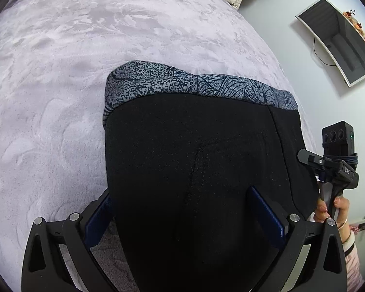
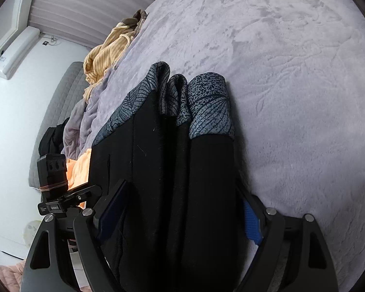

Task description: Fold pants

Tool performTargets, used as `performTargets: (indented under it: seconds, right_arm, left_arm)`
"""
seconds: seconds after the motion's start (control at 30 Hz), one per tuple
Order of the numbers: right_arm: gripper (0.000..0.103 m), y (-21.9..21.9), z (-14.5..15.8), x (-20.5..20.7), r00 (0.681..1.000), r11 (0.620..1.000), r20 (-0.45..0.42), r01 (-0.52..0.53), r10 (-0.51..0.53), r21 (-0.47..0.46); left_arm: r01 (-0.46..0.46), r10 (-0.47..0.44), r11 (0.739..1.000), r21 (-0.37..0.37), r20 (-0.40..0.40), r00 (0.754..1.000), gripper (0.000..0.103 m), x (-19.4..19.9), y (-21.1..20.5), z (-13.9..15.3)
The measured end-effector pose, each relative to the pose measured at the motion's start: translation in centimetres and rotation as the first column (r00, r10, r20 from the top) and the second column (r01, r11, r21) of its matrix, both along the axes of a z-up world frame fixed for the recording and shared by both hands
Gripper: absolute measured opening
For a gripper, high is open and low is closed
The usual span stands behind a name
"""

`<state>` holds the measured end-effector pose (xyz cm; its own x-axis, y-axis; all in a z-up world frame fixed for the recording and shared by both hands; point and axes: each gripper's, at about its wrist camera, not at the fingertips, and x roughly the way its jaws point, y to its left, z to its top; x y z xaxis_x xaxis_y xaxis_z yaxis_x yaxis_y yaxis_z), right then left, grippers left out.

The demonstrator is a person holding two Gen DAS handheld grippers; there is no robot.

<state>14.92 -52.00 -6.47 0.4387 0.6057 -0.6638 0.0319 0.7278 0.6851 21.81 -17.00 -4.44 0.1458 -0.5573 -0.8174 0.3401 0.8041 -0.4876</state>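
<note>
The folded pants (image 1: 194,158) lie on the blanket (image 1: 60,73), between each gripper's fingers, cuffs (image 2: 206,104) farthest away.

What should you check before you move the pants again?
1. Left gripper holds the pants: ok, cloth sits between its fingers.
2. Right gripper holds the pants: ok, folded layers fill the gap.
3. Patterned cuffs lined up: not ok, they end at uneven heights.
4. Blanket has room ahead: ok.
5. Grip tight enough: cannot tell.
</note>
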Motion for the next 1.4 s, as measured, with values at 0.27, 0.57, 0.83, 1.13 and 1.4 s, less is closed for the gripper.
performTargets:
  seconds: [0.27, 0.57, 0.83, 1.13, 1.4]
  right_arm:
    - [0.054, 0.3, 2.1, -2.0, 0.997, 0.997, 0.043, 0.057, -0.059, 0.047]
    - [0.051, 3.6, 6.5, -5.0, 0.996, 0.996, 0.088, 0.023, -0.031, 0.088]
    - [0.051, 10.7, 8.2, -7.6, 0.993, 0.993, 0.114, -0.05, 0.038, 0.108]
    - [0.051, 19.0, 4.6, -6.2, 0.993, 0.993, 0.048, -0.108, 0.106, 0.046]
    - [0.077, 20.4, 1.5, -6.0, 0.999, 0.98, 0.026, -0.029, 0.035, -0.195]
  left_arm:
    - [0.06, -0.057, 0.998, -0.023, 0.091, 0.994, 0.072, -2.4, -0.8, 3.0]
    - [0.088, -0.083, 0.996, -0.031, 0.141, 0.987, 0.07, -5.6, 1.8, 7.7]
    - [0.046, -0.051, 0.999, 0.026, 0.203, 0.978, 0.07, -9.9, 8.7, 10.8]
    - [-0.103, 0.087, 0.991, 0.088, 0.169, 0.982, 0.07, -10.2, 15.4, 7.6]
    - [-0.184, 0.128, 0.966, 0.18, 0.286, 0.95, 0.103, -11.8, 17.6, 4.6]
